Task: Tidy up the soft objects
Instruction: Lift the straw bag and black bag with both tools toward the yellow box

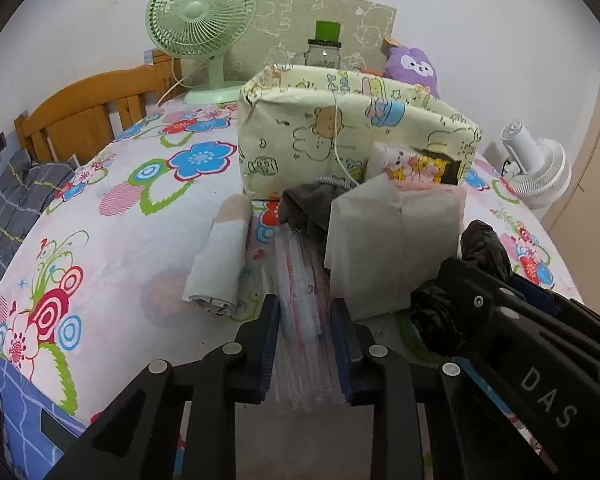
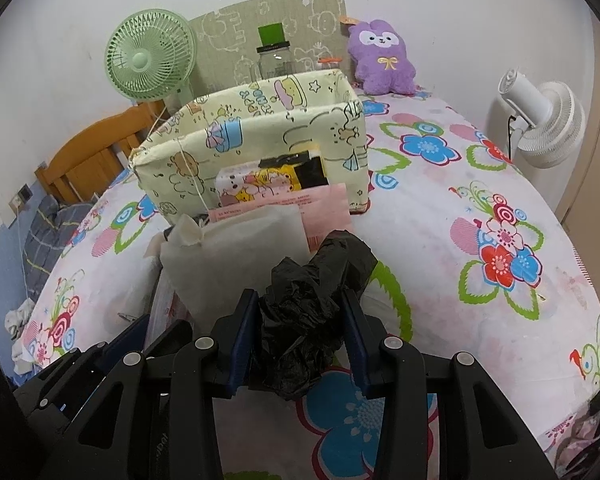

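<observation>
Meanwhile, on a flower-print bedsheet (image 2: 480, 200), both handheld grippers are loaded in front of a cartoon-patterned fabric bin (image 2: 260, 132), the likely destination for the soft clutter. Seen from its own camera, the left gripper (image 1: 305, 344) has its jaws closed on a clear plastic bag with red print (image 1: 300, 280), which trails forward across the sheet. The right gripper (image 2: 300, 340) is clamped on a crumpled black plastic bag (image 2: 312, 292), bunched between its blue pads and bulging above them. Between the grippers and the bin lies a loose pile: a white foam pouch (image 1: 392, 236), a pink printed packet (image 2: 328, 208), a yellow cartoon packet (image 2: 272, 184) leaning on the bin's front wall and a grey cloth (image 1: 312, 200). A rolled white cloth (image 1: 220, 256) lies apart to the left. No item can be seen inside the bin from these angles, so the job appears to be at an early pick-up stage. The next move would call for lifting each bag clear of the pile, carrying it over the bin's near rim and releasing it inside, taking care that the trailing clear bag does not drag the foam pouch along
</observation>
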The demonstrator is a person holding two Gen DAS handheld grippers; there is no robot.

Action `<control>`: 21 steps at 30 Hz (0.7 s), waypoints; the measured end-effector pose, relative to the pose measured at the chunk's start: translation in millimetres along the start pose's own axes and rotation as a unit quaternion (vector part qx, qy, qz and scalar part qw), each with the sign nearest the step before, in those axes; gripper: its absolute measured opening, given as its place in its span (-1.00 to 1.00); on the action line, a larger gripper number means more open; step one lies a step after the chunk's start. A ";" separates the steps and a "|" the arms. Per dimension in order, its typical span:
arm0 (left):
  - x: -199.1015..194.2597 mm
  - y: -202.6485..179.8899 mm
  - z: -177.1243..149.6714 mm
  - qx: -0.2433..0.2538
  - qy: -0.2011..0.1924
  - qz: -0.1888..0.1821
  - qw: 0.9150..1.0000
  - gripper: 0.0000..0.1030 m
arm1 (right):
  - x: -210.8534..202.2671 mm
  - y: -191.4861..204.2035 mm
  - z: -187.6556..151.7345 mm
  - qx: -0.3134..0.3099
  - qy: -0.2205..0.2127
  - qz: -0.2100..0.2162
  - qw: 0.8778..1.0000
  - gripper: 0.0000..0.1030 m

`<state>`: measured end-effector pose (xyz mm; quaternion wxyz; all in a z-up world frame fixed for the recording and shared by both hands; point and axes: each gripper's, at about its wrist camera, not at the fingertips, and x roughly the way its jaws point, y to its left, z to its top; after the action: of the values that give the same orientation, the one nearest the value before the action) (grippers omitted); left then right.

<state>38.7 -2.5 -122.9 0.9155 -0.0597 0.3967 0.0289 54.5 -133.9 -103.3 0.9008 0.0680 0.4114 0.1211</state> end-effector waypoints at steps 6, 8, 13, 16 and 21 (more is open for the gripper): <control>-14.6 0.7 9.4 -0.004 -0.018 0.002 1.000 -0.55 | -10.2 3.3 7.1 -0.001 -0.012 0.005 1.000 -0.14; -18.7 0.1 13.5 -0.003 -0.023 0.001 1.000 -0.55 | -13.7 4.6 9.6 -0.002 -0.015 0.007 1.000 -0.14; -28.6 -2.2 20.8 -0.001 -0.035 -0.003 0.999 -0.56 | -22.9 6.7 16.7 -0.002 -0.025 0.010 1.000 -0.14; -35.8 -3.4 25.3 0.000 -0.045 -0.002 0.999 -0.56 | -27.7 8.4 20.9 -0.004 -0.031 0.013 0.999 -0.14; -45.9 -5.0 32.9 0.001 -0.057 -0.001 0.998 -0.56 | -36.4 10.5 27.7 -0.005 -0.040 0.017 0.999 -0.14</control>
<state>31.6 -3.4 -66.6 0.9369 -0.0571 0.3436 0.0312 50.8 -134.5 -56.4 0.9145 0.0757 0.3736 0.1357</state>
